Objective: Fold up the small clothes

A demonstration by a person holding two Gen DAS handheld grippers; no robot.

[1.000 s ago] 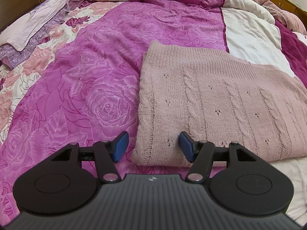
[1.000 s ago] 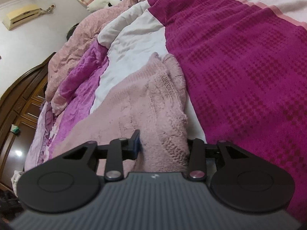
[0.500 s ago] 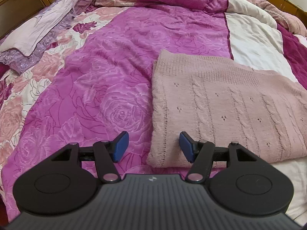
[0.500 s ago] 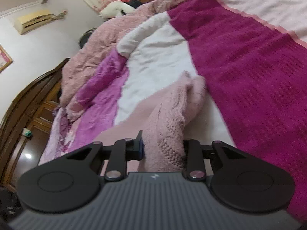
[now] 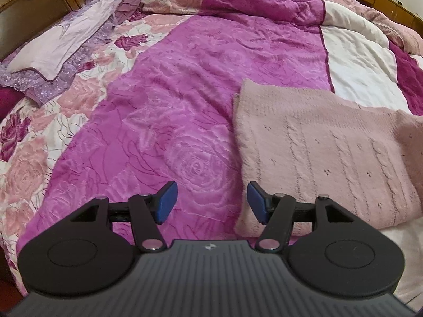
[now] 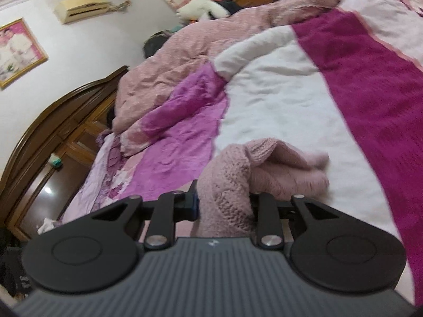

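A pale pink cable-knit sweater (image 5: 325, 155) lies folded flat on the bed, right of centre in the left wrist view. My left gripper (image 5: 210, 202) hovers open above the purple rose quilt (image 5: 185, 92), just left of the sweater's near corner, with nothing between its blue pads. In the right wrist view my right gripper (image 6: 223, 203) is shut on a bunched edge of the sweater (image 6: 224, 185) and holds it lifted off the bed, the rest of the knit trailing behind it. The right pad is hidden by the fabric.
A lilac pillowcase (image 5: 68, 39) lies at the far left of the bed. A rumpled pink duvet (image 6: 190, 52) is heaped along the far side. A dark wooden headboard and cabinets (image 6: 53, 121) stand at the left. White (image 6: 277, 100) and magenta (image 6: 370, 92) bedding lies to the right.
My right gripper rose and tilted up with the sweater edge clamped in it. My left gripper drew back and left, off the sweater's corner, still open.
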